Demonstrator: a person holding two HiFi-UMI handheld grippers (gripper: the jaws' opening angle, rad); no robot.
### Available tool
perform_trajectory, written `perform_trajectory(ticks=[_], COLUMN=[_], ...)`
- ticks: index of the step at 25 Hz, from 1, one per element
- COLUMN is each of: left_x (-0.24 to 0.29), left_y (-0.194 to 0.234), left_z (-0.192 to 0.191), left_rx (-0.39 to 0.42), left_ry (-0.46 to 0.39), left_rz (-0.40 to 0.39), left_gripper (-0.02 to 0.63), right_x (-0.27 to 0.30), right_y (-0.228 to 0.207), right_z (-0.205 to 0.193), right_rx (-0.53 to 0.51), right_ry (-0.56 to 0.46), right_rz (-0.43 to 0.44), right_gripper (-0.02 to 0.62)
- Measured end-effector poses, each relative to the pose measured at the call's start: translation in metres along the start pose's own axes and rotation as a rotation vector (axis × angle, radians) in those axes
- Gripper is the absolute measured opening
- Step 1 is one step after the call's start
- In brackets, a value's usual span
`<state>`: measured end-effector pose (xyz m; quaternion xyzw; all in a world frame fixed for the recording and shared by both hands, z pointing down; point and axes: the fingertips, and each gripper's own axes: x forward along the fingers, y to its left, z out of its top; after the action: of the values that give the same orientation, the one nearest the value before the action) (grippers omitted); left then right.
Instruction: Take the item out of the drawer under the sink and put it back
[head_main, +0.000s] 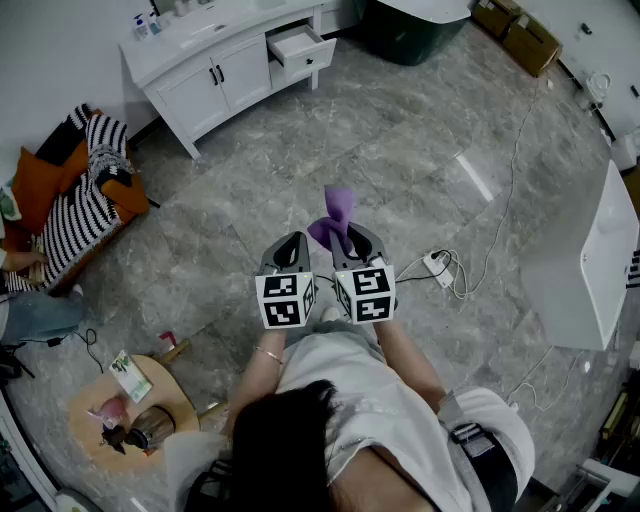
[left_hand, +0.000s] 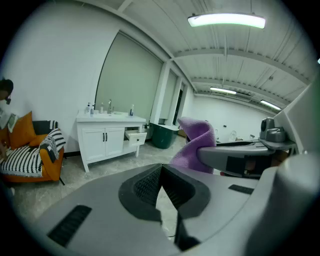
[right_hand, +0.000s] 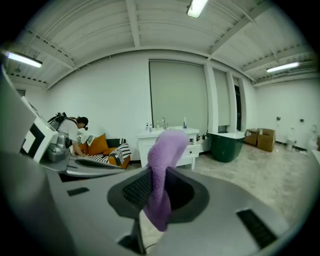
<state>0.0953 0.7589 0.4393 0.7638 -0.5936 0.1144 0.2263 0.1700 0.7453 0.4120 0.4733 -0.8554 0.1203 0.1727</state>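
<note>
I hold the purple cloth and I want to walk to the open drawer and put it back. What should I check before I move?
1. Grip on the purple cloth: ok, the right gripper pinches it between its jaws.
2. Left gripper free: ok, its jaws are together with nothing between them.
3. Drawer open: ok, it is pulled out of the white vanity.
4. Room inside the drawer: cannot tell, it is too far away.
5. Power strip and its cable: ok, they lie on the floor to the right, off the line to the drawer.
</note>
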Motion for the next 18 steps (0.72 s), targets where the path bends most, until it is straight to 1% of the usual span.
perform_trajectory(ticks=[8, 13, 18], left_x=[0.003, 0.004, 0.005], left_y=[-0.017, -0.026, -0.032], left_z=[-0.006, -0.009, -0.009], left_rx=[0.004, -0.005, 0.002], left_ry=[0.007, 0.000, -0.004], left_rz=[-0.013, 0.000, 0.006], left_gripper=[0.003, 0.003, 0.003], right_x=[-0.008, -0.012, -0.014], right_y=[-0.012, -0.020, -0.030], right_z=[-0.005, -0.011, -0.012], right_rx=[-0.010, 0.023, 0.040], right_ry=[-0.001, 0.003, -0.001], right_rz=[0.009, 0.036, 0.033], right_gripper=[0.078, 0.078, 0.078])
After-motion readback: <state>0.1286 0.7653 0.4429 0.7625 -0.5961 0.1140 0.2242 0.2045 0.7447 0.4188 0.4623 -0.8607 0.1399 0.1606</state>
